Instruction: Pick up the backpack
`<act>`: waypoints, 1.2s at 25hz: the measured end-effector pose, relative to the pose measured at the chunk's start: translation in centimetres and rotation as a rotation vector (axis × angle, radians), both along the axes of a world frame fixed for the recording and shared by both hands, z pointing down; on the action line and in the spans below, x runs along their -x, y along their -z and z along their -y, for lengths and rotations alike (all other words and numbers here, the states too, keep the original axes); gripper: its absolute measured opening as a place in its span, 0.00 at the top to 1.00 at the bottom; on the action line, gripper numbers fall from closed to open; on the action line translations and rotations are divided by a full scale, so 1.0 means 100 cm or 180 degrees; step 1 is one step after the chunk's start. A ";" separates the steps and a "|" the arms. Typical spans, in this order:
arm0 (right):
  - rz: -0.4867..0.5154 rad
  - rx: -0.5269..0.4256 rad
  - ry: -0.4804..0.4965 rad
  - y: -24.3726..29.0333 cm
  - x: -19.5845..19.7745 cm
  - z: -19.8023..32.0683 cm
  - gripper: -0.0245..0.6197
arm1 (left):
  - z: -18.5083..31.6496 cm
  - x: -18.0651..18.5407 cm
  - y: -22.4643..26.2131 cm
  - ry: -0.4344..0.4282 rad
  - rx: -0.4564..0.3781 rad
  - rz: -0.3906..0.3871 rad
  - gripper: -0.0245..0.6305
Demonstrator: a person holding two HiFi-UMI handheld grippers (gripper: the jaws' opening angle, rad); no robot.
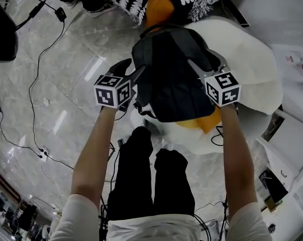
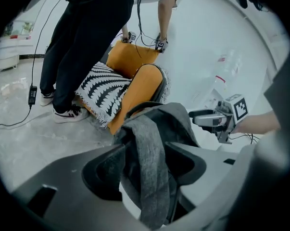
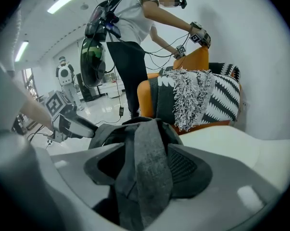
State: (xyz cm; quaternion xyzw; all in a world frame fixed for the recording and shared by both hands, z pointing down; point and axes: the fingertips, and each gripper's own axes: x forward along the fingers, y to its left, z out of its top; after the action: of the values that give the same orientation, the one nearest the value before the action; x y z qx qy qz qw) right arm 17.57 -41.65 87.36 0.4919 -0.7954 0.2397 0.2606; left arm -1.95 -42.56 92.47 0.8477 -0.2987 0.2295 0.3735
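The dark grey backpack (image 1: 171,79) rests on a white cushioned seat (image 1: 251,74) in front of me. My left gripper (image 1: 137,77) is at its left side and my right gripper (image 1: 197,68) at its right side. In the left gripper view a grey shoulder strap (image 2: 152,148) hangs between the wide-spread jaws of the left gripper (image 2: 149,163), and the pads stand off it on both sides. The right gripper view shows the other strap (image 3: 149,162) lying loose between the right gripper's (image 3: 147,170) open jaws. Each gripper appears in the other's view: the right one (image 2: 198,117), the left one (image 3: 85,125).
An orange armchair (image 2: 145,81) with a black-and-white patterned throw (image 2: 104,93) stands just behind the backpack. Another person (image 3: 135,28) in dark trousers stands by it. Cables (image 1: 35,84) trail over the glossy floor at left. A white table (image 1: 297,59) is at right.
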 end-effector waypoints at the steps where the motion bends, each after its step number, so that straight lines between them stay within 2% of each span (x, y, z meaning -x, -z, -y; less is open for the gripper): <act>1: -0.0015 -0.0012 0.0008 -0.001 -0.001 0.004 0.54 | 0.001 -0.001 -0.002 -0.0022 0.0005 -0.0010 0.57; 7: -0.0024 0.0036 0.0249 -0.005 0.001 0.025 0.50 | 0.002 -0.013 -0.013 -0.0201 0.0040 -0.0100 0.57; 12: 0.0185 0.0246 0.0350 -0.012 0.002 0.024 0.51 | 0.001 -0.021 -0.014 -0.0271 0.0114 -0.0222 0.57; 14: 0.0289 0.0316 0.0384 -0.014 0.007 0.020 0.62 | 0.000 -0.023 -0.010 -0.0302 0.0117 -0.0261 0.63; 16: 0.0353 0.0364 0.0367 -0.015 0.008 0.018 0.67 | -0.001 -0.023 -0.008 -0.0327 0.0132 -0.0281 0.74; 17: 0.0396 0.0388 0.0341 -0.014 0.008 0.017 0.76 | -0.002 -0.023 -0.007 -0.0340 0.0148 -0.0295 0.76; 20: 0.0522 0.0449 0.0326 -0.011 0.008 0.015 0.83 | -0.005 -0.023 -0.004 -0.0373 0.0187 -0.0341 0.80; 25: 0.0589 0.0489 0.0442 -0.001 0.013 0.010 0.88 | -0.005 -0.022 0.004 -0.0327 0.0199 -0.0364 0.89; 30: 0.0598 0.0510 0.0440 0.010 0.016 0.005 0.90 | -0.009 -0.021 0.017 -0.0352 0.0159 -0.0346 0.91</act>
State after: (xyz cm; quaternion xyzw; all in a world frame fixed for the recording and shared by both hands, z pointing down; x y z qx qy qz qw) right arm 15.97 -42.13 86.34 0.3889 -0.8266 0.3289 0.2392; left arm 0.12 -41.63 90.80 0.8645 -0.2248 0.2109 0.3970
